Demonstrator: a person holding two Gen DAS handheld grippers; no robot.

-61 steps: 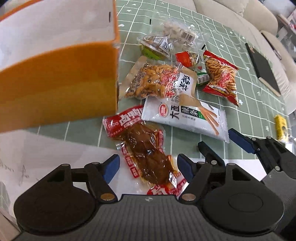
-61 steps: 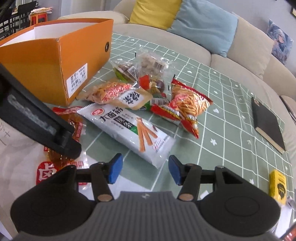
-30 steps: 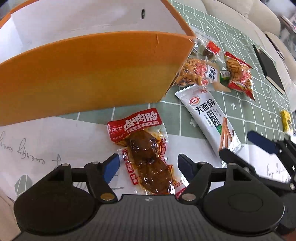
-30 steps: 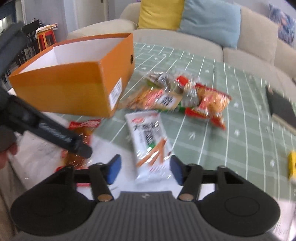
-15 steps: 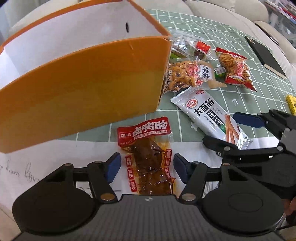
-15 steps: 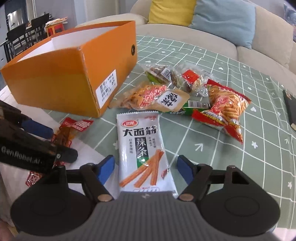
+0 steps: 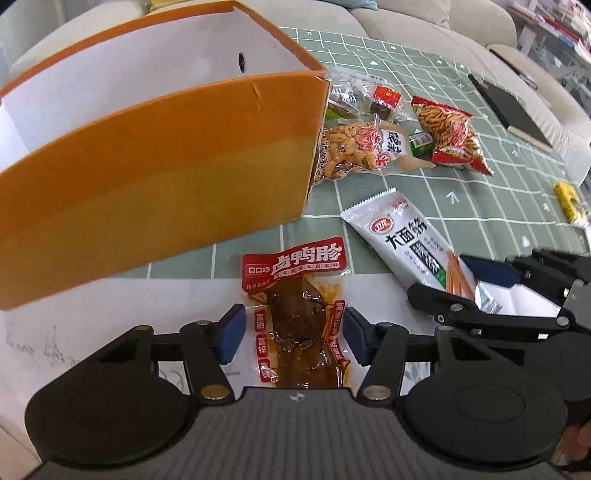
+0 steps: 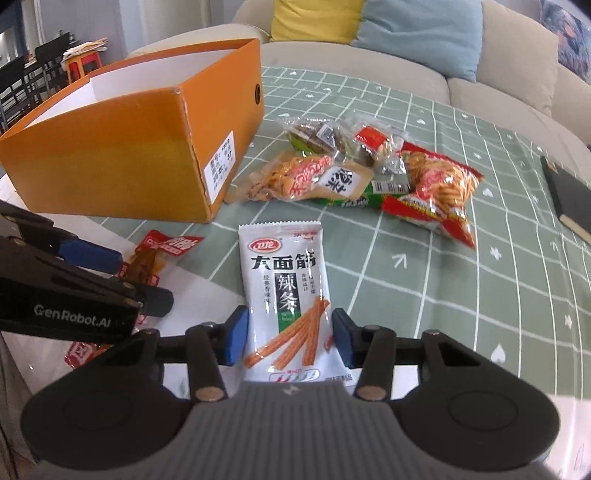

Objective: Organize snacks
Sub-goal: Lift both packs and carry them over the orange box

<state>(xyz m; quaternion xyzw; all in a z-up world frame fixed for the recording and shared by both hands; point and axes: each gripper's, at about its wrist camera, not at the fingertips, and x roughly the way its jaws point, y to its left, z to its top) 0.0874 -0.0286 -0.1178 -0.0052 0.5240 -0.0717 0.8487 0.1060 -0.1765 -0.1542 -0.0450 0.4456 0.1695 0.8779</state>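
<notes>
My left gripper (image 7: 291, 338) is open, its blue pads either side of a red-labelled brown meat packet (image 7: 297, 317) lying flat on white paper. My right gripper (image 8: 290, 338) is open, its pads either side of the lower end of a white spicy-strip packet (image 8: 284, 291), which also shows in the left wrist view (image 7: 413, 247). An empty orange box (image 7: 147, 177) with a white inside stands on the table just beyond the meat packet; it also shows in the right wrist view (image 8: 122, 147). The left gripper shows at the left of the right wrist view (image 8: 110, 273).
A heap of other snack bags lies beyond the box corner: a peanut bag (image 8: 306, 177), a red chip bag (image 8: 439, 188), small clear packets (image 8: 332, 136). A black notebook (image 8: 569, 195) and a yellow item (image 7: 569, 197) lie on the green checked cloth. A sofa with cushions (image 8: 406, 22) is behind.
Both grippers have moved forward and lower over their packets. The left pads now flank the meat packet; the right pads have narrowed around the white strip packet.
</notes>
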